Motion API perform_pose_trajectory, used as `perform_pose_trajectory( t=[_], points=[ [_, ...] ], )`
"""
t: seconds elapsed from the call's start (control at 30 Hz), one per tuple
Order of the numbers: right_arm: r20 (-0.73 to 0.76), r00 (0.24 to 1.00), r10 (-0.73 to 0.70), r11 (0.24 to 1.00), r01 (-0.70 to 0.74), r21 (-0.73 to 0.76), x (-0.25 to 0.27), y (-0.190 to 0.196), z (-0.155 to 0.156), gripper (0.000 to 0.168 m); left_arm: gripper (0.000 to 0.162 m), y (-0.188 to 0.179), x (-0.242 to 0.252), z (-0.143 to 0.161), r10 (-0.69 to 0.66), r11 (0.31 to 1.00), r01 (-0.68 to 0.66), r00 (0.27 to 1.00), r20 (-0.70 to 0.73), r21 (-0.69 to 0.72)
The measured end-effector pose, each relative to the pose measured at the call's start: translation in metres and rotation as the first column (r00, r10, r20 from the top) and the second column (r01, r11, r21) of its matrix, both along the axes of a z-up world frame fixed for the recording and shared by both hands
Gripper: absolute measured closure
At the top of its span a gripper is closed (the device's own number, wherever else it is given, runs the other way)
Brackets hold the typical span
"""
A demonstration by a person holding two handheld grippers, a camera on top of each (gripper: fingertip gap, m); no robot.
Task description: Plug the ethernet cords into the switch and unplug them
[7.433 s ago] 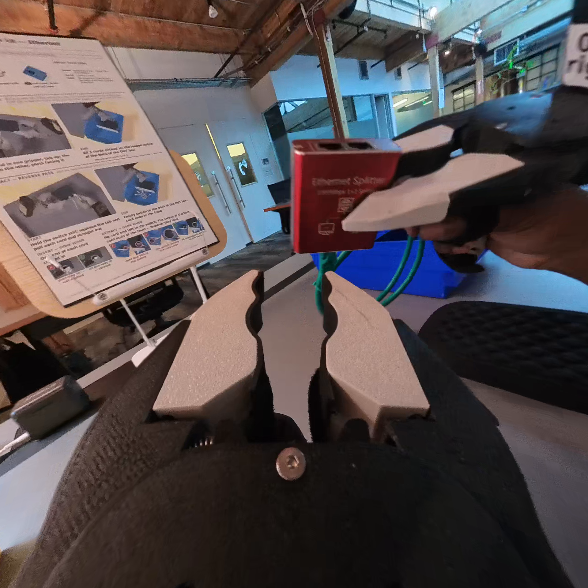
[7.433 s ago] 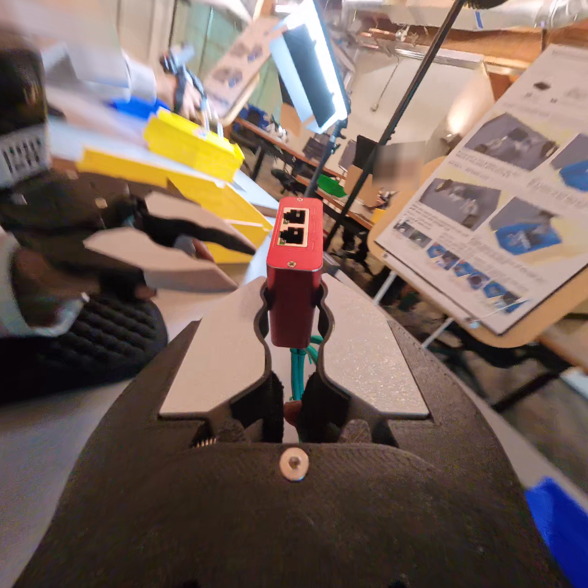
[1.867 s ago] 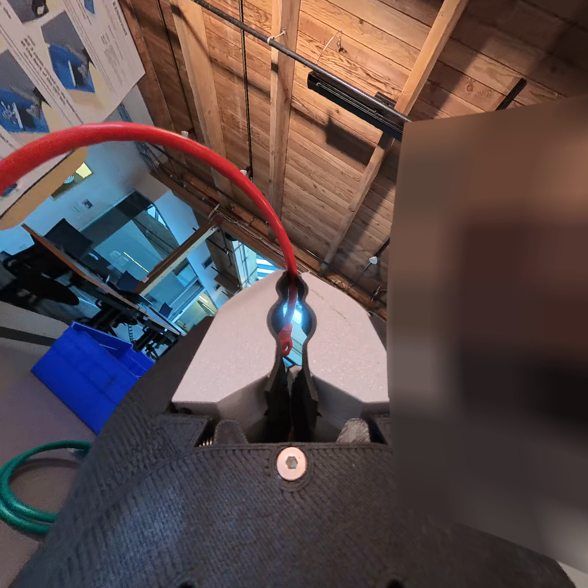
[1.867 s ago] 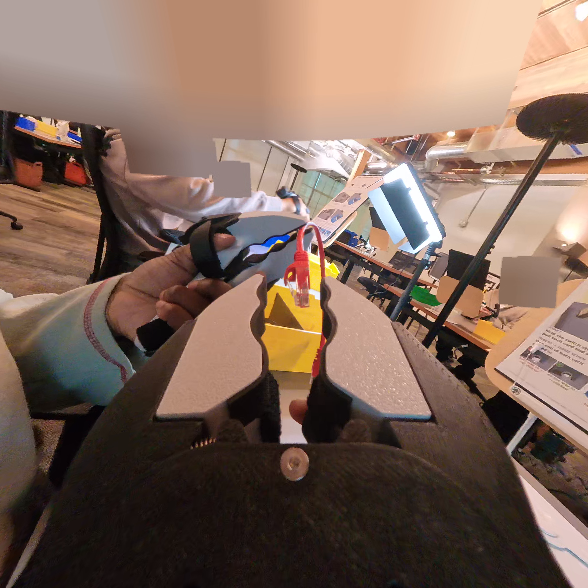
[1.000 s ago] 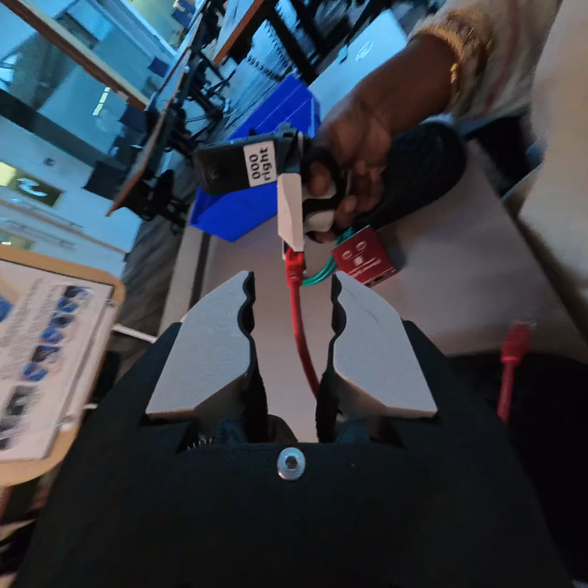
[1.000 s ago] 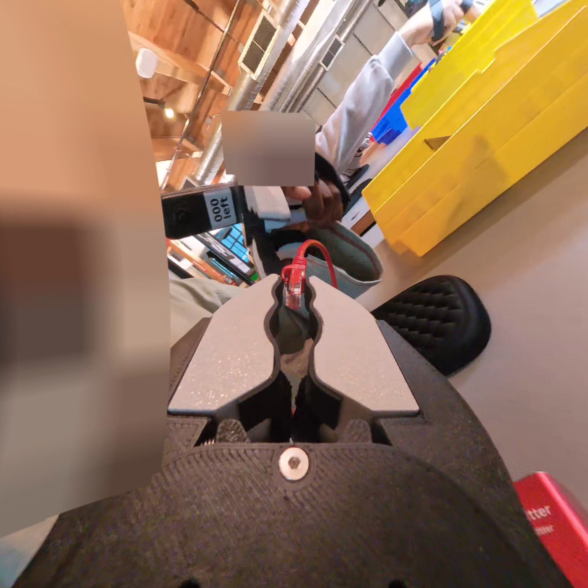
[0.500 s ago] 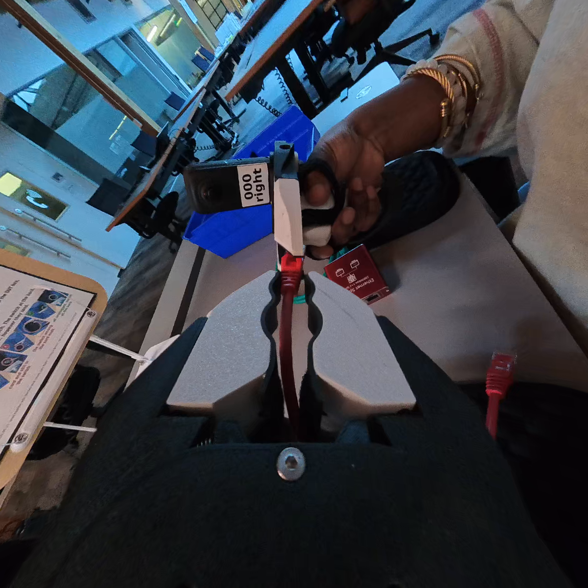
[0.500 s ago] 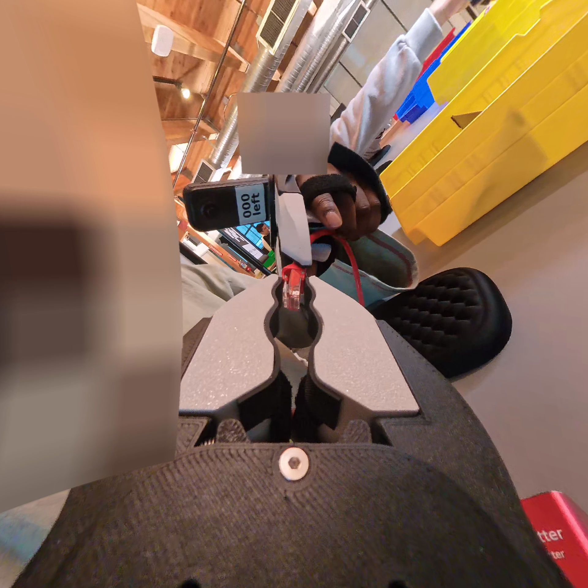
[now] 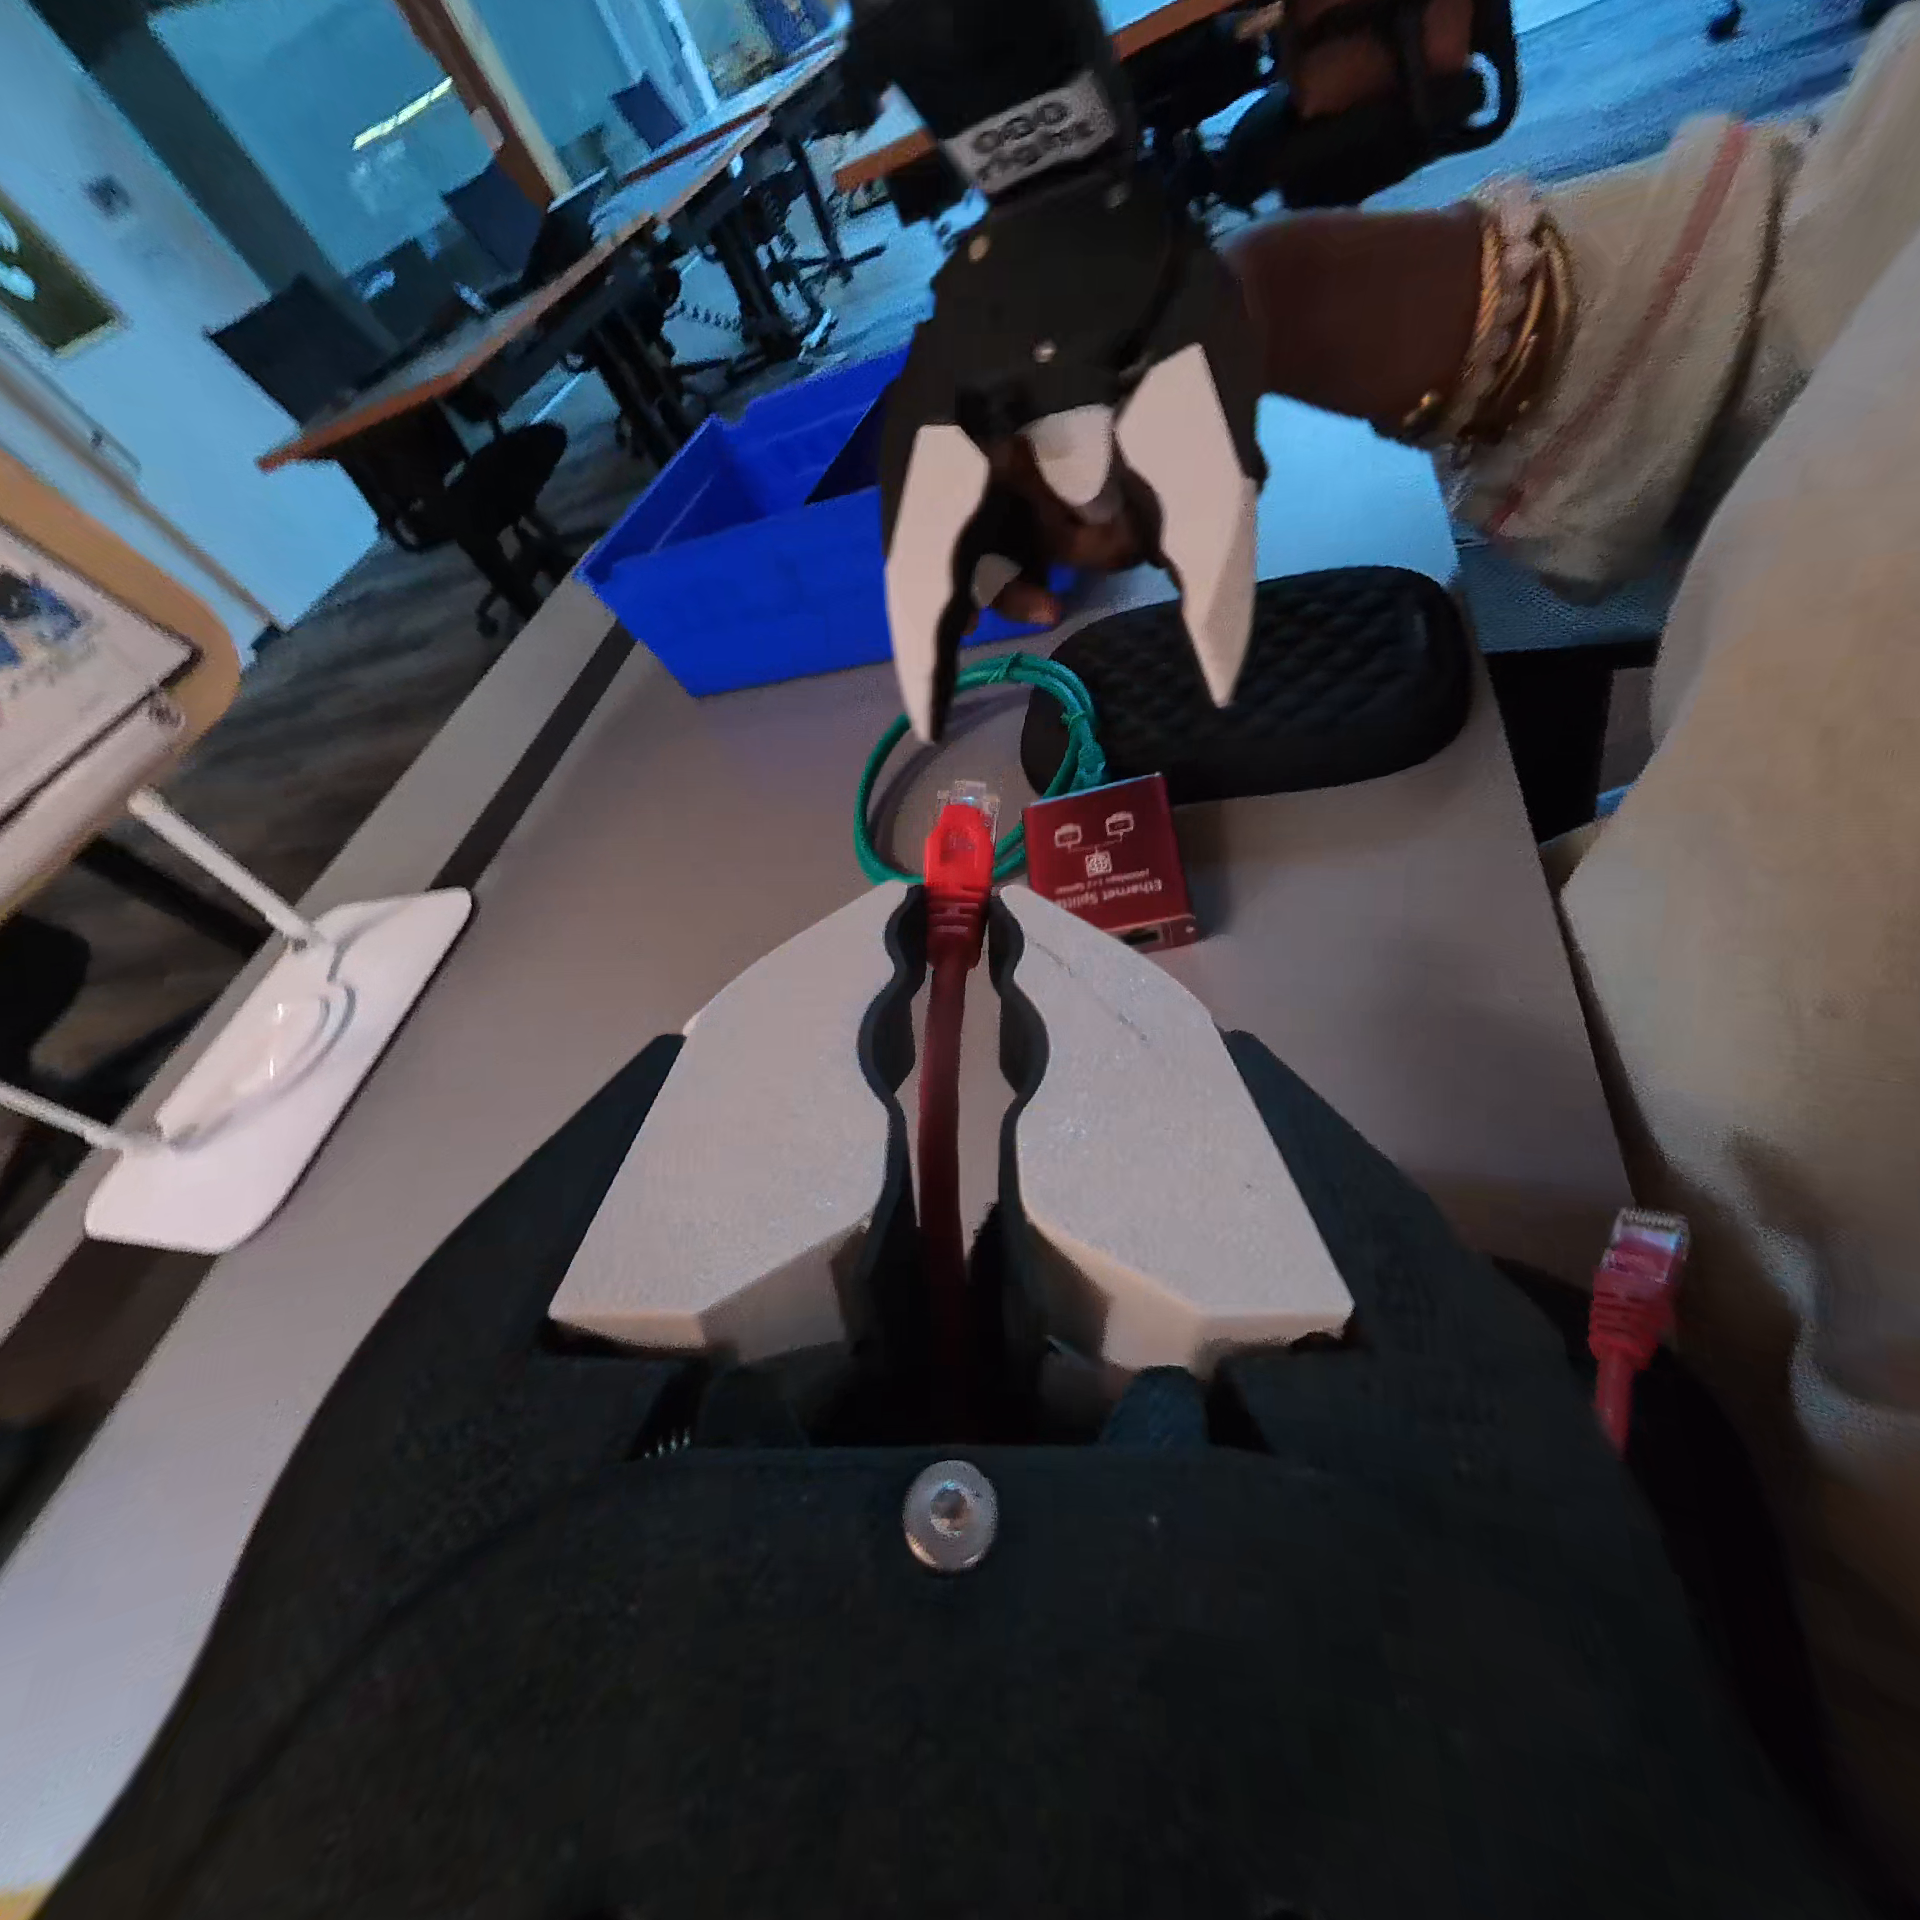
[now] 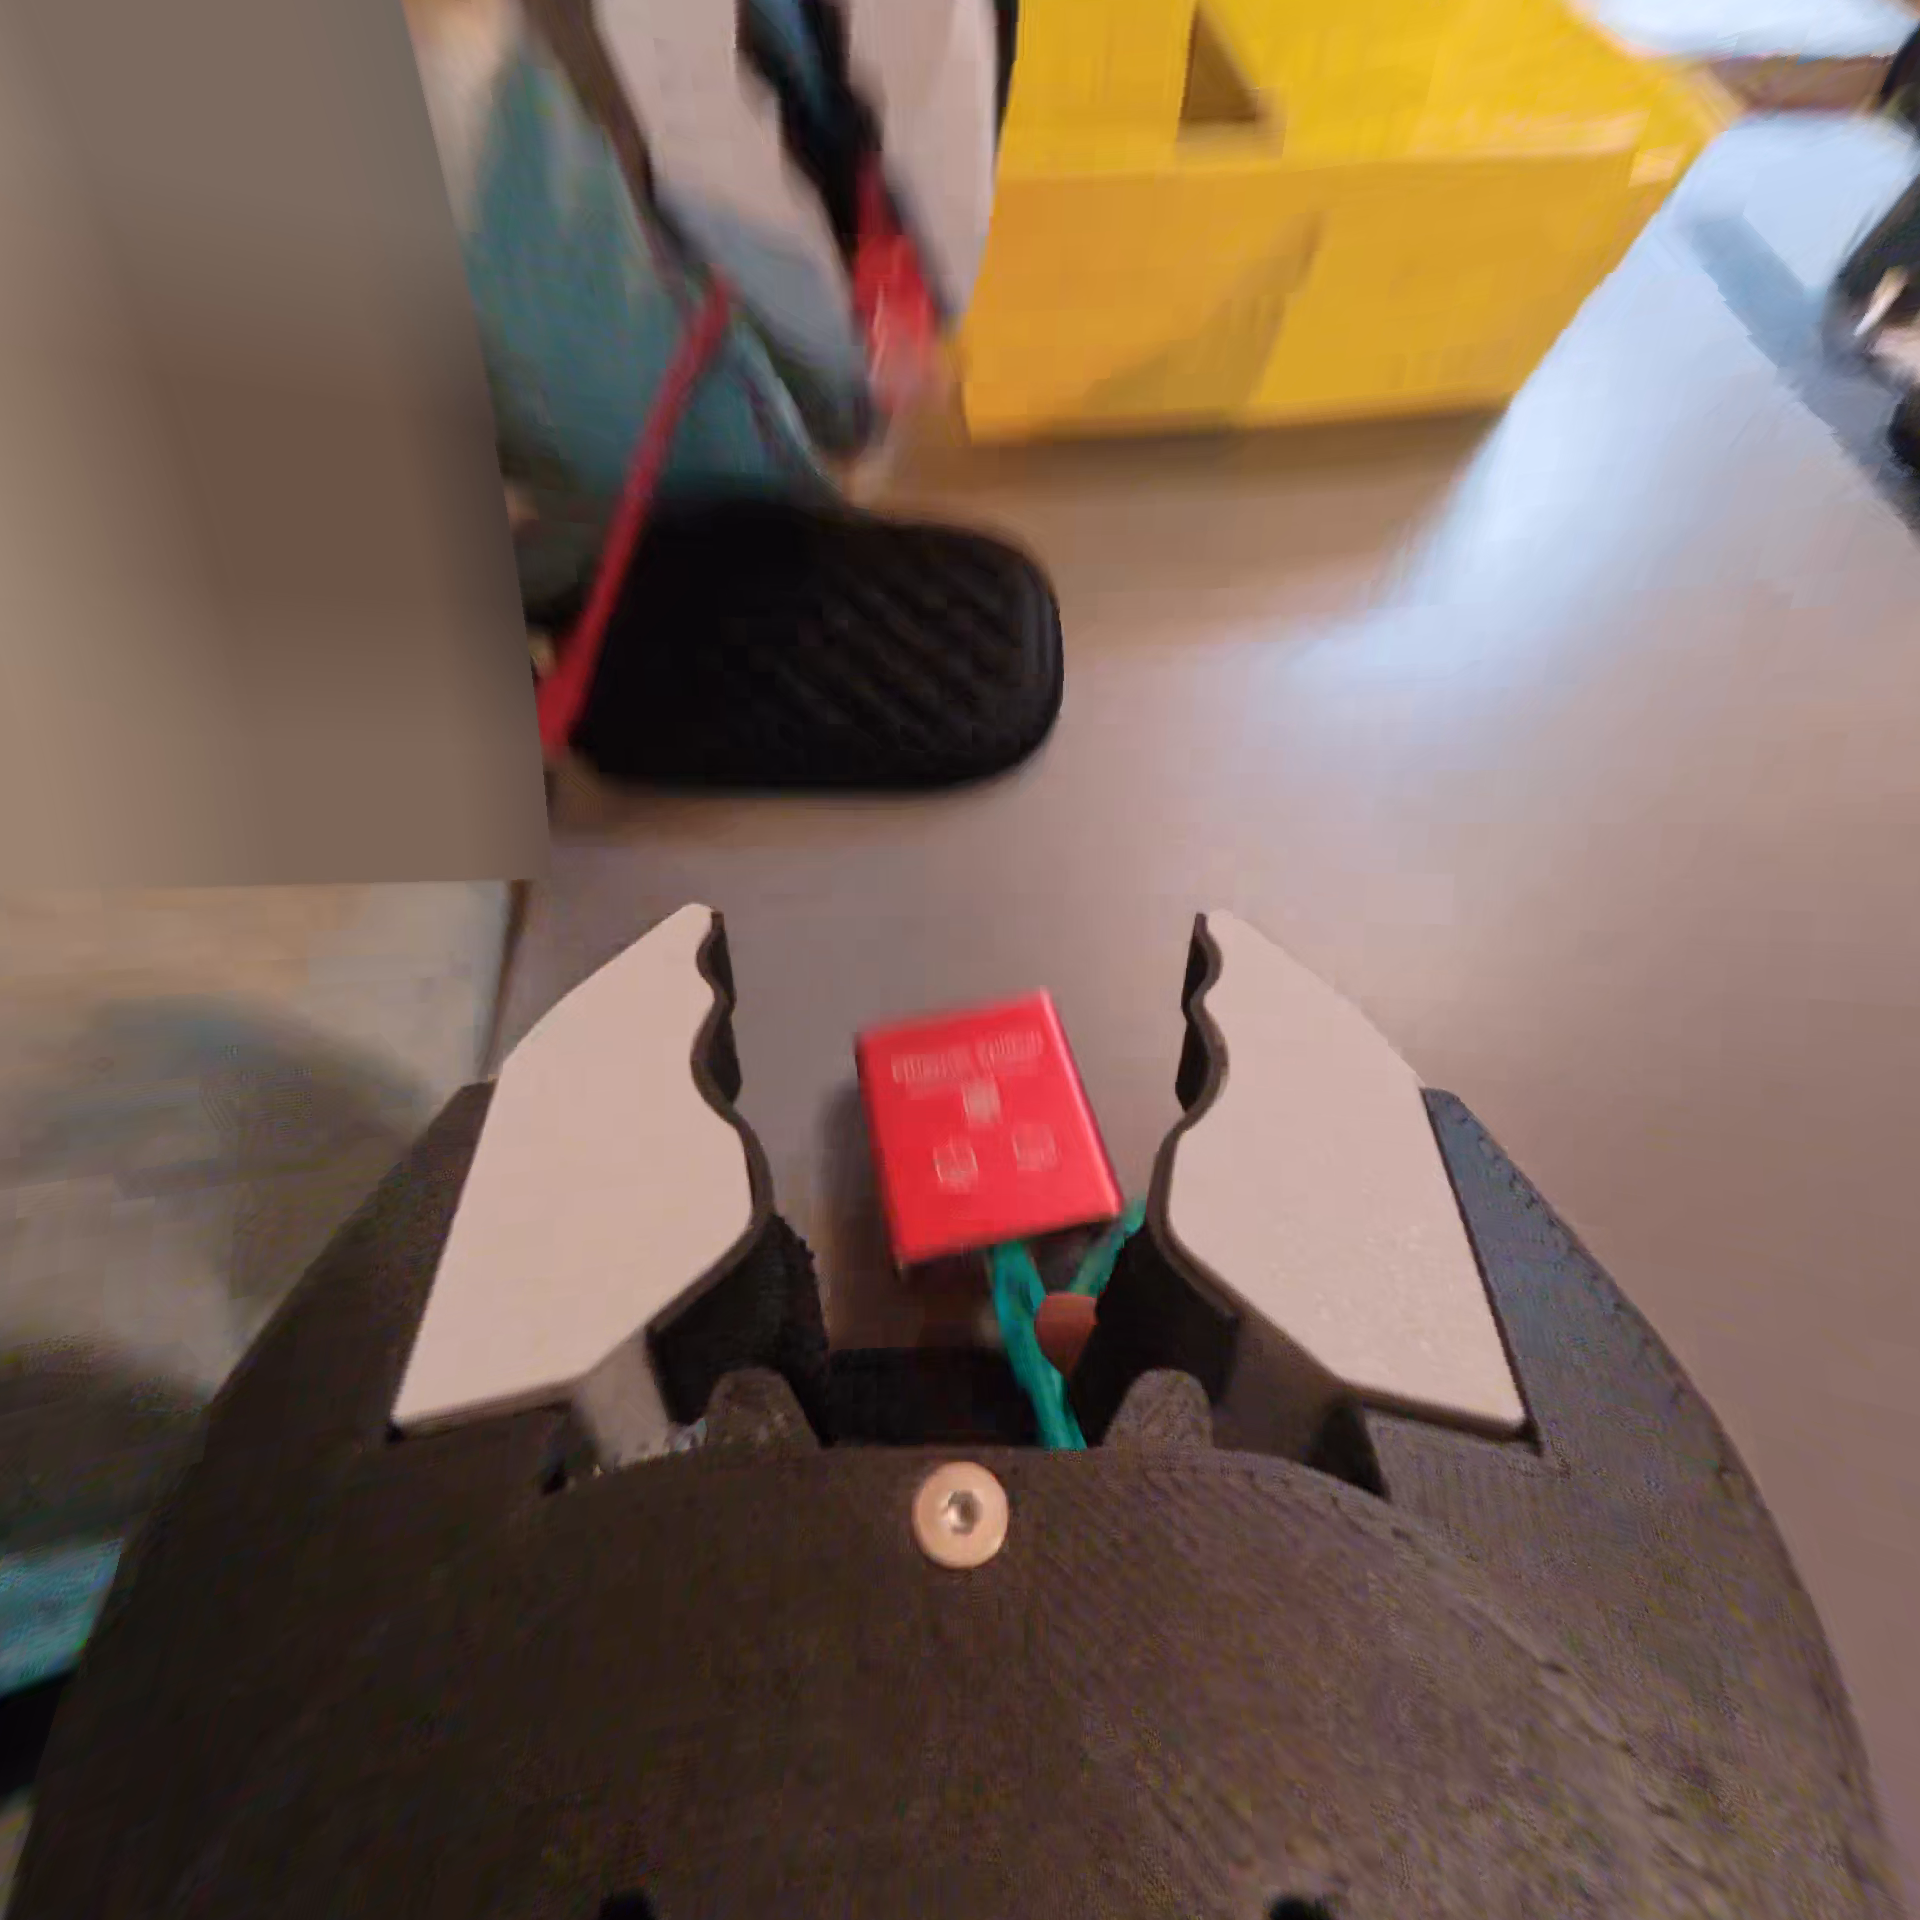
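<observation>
A: Nearest first. Left gripper clamped narrow on the red ethernet cord; cord runs up the channel between its fingers, clear plug tip poking out just past the fingertips.

B: And its other end?

A: A second red plug lies off to the left gripper's right side, loose, near the person's sleeve.

B: Switch?

A: Red switch flat on the table, just ahead and slightly right of the held plug. Green cord coiled behind it, apparently already plugged into its far side.

B: Right gripper?

A: Right gripper spread wide, empty, hovering over the switch, which sits between its fingers, untouched. Beyond: black pad, blue bin.

B: Risks?

A: Judging only: switch lies skewed between the fingers, so closing could pinch a corner and spin it. Green cord crosses the right finger's base; it could snag or get pinched. Held plug's latch orientation unclear; the wrong way up would jam at the port.
</observation>
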State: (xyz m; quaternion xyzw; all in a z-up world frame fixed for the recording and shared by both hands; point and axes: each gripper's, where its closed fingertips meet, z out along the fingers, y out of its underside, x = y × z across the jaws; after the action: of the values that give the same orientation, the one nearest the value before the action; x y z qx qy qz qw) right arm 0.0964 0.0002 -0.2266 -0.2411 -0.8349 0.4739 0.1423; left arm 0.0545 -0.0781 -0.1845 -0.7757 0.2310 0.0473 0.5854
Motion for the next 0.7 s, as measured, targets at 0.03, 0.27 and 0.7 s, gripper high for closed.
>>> perform_pose_trajectory(
  t=[0.03,0.27,0.7],
  points=[
    [0.027,1.0,0.013,0.995,-0.016,0.103,0.005,0.008,-0.015,0.085,0.151,-0.001,-0.002,-0.004,0.022,1.0,-0.021,1.0,0.02,-0.012],
    [0.169,0.983,0.076,0.875,-0.147,0.461,0.007,0.027,-0.08,0.085,0.151,-0.004,0.006,-0.029,0.018,0.99,-0.001,0.993,0.117,-0.14],
    [0.106,0.98,0.167,0.885,-0.196,0.421,-0.006,0.019,-0.092,0.098,0.15,0.004,0.0,-0.057,0.083,0.974,-0.039,0.978,0.192,-0.224]
  ],
)
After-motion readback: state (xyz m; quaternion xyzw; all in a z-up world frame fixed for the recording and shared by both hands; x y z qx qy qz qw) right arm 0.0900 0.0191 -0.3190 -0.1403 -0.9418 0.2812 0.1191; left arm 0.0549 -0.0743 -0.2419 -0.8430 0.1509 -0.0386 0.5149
